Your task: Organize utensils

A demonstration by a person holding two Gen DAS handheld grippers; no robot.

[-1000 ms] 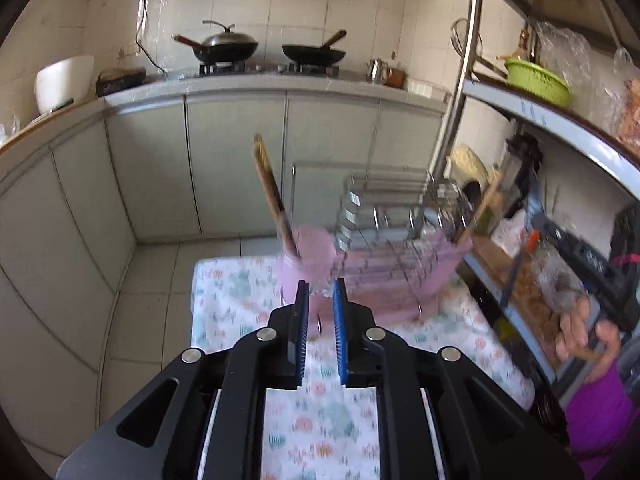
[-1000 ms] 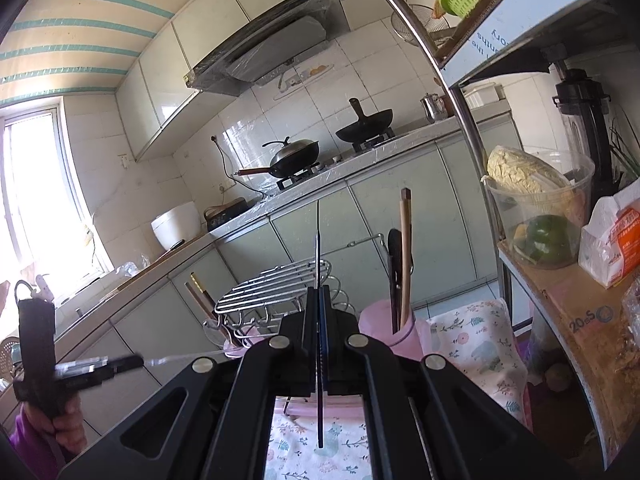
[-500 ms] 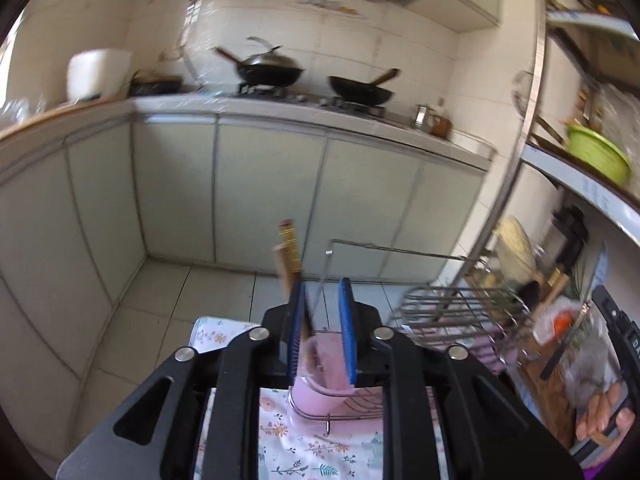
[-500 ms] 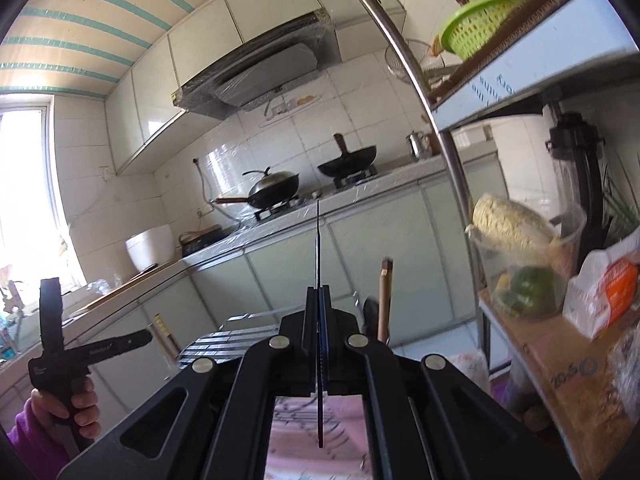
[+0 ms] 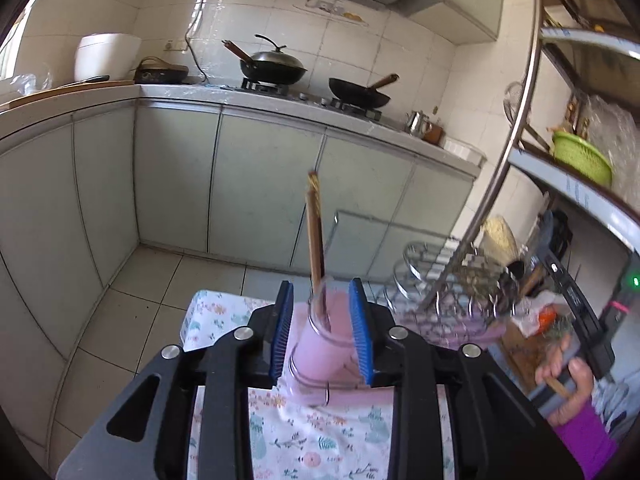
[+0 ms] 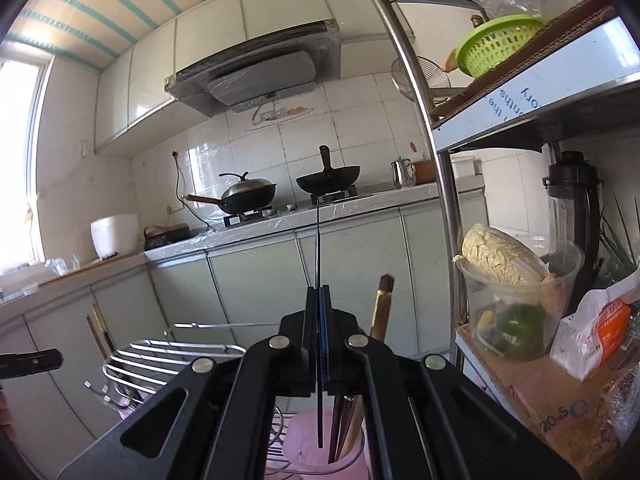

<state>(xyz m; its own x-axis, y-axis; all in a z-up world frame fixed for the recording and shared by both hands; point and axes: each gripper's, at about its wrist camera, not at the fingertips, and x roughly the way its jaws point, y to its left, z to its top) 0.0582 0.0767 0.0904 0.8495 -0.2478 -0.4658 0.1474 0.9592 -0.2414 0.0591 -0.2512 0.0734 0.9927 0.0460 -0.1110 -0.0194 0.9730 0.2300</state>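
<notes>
- The right gripper is clamped tight on a thin dark rod, which stands nearly upright through the jaws, its lower tip just above the mouth of the right-hand pink cup.
- So the coming move is most likely straight down; this hand is the nearer one to that cup.
- That cup already holds wooden chopsticks, leaning right of the rod.
- The left gripper is opening, empty, with the left-hand pink cup showing between its blue pads, untouched.
- That cup holds brown chopsticks, upright.
- A wire rack stands beside it.
</notes>
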